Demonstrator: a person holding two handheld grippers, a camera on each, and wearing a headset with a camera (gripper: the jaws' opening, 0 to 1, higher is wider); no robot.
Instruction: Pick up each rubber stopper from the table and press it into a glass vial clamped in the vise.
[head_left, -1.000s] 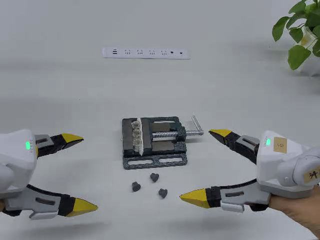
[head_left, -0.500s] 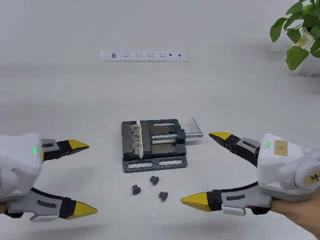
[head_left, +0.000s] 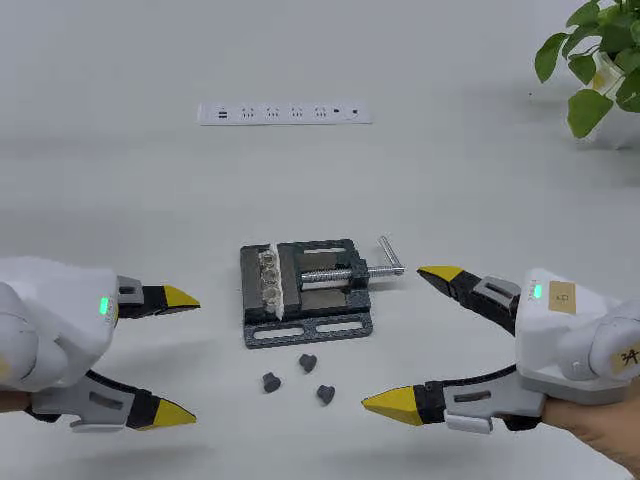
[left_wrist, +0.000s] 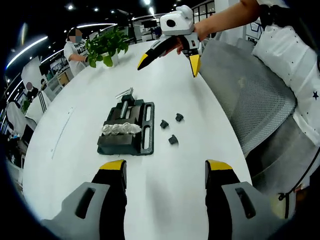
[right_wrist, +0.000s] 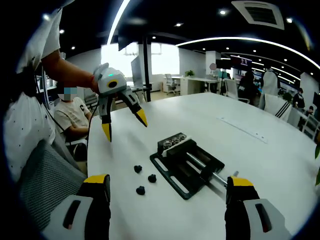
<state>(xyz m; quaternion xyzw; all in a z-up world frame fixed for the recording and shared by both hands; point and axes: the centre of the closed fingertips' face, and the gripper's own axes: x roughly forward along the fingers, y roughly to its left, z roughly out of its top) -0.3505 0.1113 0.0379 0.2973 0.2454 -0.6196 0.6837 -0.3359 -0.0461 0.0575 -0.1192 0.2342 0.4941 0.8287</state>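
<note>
My left hand-held gripper (head_left: 180, 355) crept inward; my right hand-held gripper (head_left: 410, 338) held station. Both were wide open and empty. The stoppers (head_left: 308, 362) lay untouched between them, so the approach had barely begun.

- Three rubber stoppers (head_left: 270, 381) (head_left: 308, 362) (head_left: 325, 394), loose on the table.
- Three glass vials (head_left: 268, 278), in a row in the vise.
- One vise (head_left: 310, 328).
- Two grippers: the left gripper (head_left: 192, 354) and the right gripper (head_left: 394, 336).
- One power strip (head_left: 285, 113).
- One potted plant (head_left: 590, 60).
</note>
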